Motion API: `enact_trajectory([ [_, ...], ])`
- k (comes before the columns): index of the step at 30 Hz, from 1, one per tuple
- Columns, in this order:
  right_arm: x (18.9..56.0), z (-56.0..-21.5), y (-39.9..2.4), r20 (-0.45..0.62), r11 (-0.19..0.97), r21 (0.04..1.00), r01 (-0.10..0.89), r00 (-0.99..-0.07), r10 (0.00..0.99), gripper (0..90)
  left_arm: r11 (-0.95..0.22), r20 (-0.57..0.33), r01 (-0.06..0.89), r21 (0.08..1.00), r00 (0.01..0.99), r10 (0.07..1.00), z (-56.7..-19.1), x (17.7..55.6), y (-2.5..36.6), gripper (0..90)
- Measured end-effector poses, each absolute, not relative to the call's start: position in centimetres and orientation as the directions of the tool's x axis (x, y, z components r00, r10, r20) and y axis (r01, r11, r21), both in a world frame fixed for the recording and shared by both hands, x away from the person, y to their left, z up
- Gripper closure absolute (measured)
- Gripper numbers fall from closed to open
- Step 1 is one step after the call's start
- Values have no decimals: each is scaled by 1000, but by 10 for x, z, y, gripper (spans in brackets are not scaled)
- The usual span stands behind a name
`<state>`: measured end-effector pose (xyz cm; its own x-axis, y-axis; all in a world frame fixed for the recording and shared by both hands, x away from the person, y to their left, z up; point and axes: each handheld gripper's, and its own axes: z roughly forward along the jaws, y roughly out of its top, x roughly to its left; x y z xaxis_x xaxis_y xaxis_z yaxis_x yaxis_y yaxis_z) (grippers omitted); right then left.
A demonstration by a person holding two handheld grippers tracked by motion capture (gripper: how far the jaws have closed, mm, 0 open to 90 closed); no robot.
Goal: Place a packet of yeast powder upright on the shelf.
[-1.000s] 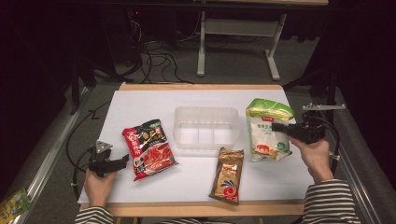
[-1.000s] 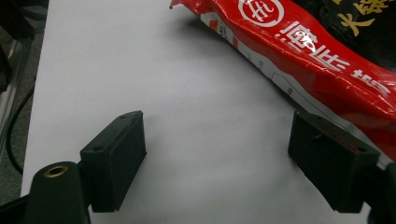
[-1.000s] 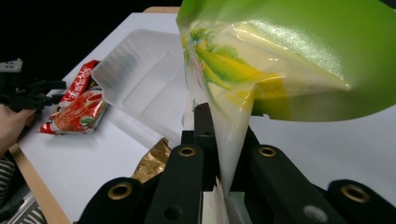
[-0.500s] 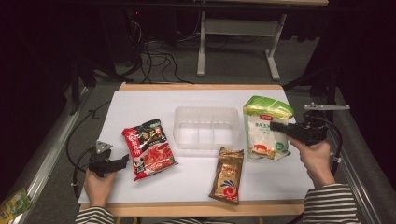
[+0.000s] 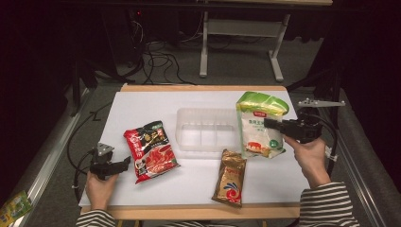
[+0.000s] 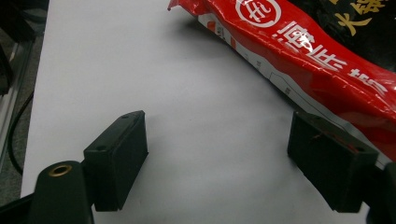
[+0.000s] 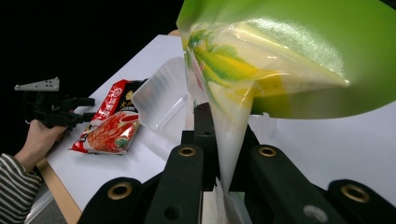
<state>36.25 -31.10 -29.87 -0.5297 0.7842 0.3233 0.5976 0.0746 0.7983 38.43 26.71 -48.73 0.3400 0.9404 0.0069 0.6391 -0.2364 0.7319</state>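
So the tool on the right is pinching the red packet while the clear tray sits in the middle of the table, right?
Not quite: the right tool pinches the green-and-white bag, as the right gripper view shows. The red packet lies flat by the left tool. The clear tray does sit mid-table.

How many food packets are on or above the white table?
3: a red packet lying at the left, a brown packet near the front edge, and a green-white packet gripped by the right hand-held gripper beside the clear tray.

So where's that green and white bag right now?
In the high view the green and white bag is at the table's right side, pinched by the right gripper, its left edge overlapping the clear plastic tray, with the gold packet just below.
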Motion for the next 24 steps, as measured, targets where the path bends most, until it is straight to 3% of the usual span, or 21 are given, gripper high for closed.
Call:
enact_trajectory([
  [24, 387, -292, -281, 300, 70, 828, 556, -545, 783, 875, -240, 11, 638, 731, 342, 940, -487, 384, 267, 205],
])
